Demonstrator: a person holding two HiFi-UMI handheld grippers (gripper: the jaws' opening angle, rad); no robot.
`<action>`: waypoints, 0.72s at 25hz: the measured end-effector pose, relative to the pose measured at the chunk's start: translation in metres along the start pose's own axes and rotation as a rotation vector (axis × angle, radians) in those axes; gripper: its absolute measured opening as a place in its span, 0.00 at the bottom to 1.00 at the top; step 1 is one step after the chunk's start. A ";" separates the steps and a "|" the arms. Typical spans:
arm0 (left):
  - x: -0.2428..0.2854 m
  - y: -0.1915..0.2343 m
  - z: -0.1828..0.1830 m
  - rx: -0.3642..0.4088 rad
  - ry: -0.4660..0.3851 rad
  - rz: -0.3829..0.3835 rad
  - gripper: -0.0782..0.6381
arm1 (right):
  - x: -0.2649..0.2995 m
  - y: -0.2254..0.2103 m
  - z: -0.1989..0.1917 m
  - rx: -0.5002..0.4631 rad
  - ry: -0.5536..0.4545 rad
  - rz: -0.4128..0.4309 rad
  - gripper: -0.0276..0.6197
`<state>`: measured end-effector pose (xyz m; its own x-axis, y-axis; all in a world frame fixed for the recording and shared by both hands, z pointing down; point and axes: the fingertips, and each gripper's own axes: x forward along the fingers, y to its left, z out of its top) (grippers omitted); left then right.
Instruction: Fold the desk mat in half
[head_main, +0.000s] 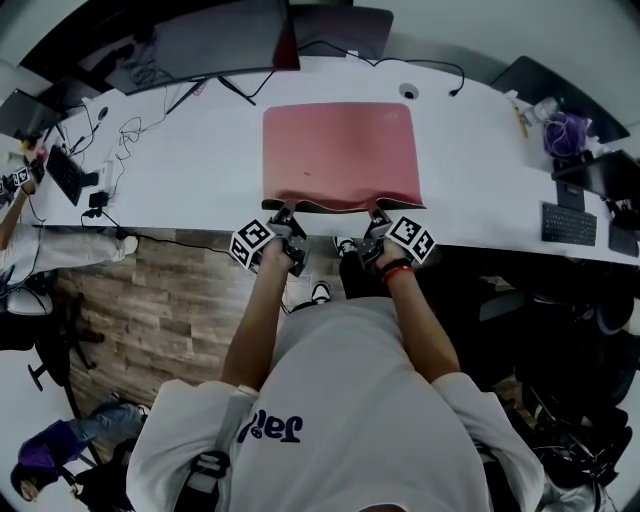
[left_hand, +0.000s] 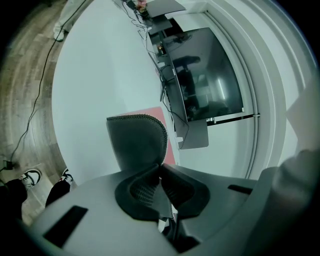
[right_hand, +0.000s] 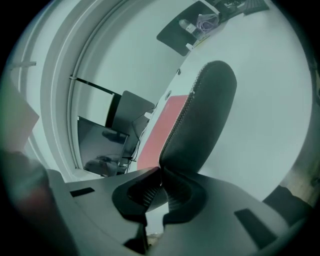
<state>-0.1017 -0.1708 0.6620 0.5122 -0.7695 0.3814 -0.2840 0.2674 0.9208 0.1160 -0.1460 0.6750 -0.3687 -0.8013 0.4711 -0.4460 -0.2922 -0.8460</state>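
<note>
Pink desk mat (head_main: 338, 150) is lying flat on the white desk (head_main: 190, 170), centred along the desk's front edge, with its far edge pointing toward the dark monitor (head_main: 200, 40) standing at the back edge. The mat's two near corners are curling upward off the desk surface, and the front hem between them is sagging slightly. Left gripper (head_main: 290, 212) is clamping the near-left corner: in the left gripper view its jaws are closing tight together on the mat, and the dark stitched underside of the corner is standing up just beyond the pads. Right gripper (head_main: 378, 212) is clamping the near-right corner in the same way: in the right gripper view the pads are pressing on the mat, and the dark underside is rising upright above them with the pink top face showing behind it. Both grippers are hovering at the front edge of the desk, side by side but apart. A keyboard (head_main: 568, 224) is sitting near the right end of the desk, well apart from the mat.
</note>
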 end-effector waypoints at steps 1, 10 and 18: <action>0.002 0.000 0.000 -0.001 -0.001 0.003 0.15 | 0.002 0.001 0.002 -0.004 0.002 -0.002 0.10; 0.011 0.005 0.009 -0.013 -0.019 0.012 0.15 | 0.019 0.006 0.011 -0.014 0.011 0.004 0.10; 0.023 0.005 0.021 -0.019 -0.031 0.018 0.15 | 0.039 0.015 0.020 0.000 0.014 0.018 0.10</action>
<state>-0.1091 -0.1991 0.6737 0.4815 -0.7823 0.3952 -0.2768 0.2920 0.9155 0.1115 -0.1922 0.6754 -0.3882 -0.7988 0.4596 -0.4390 -0.2782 -0.8543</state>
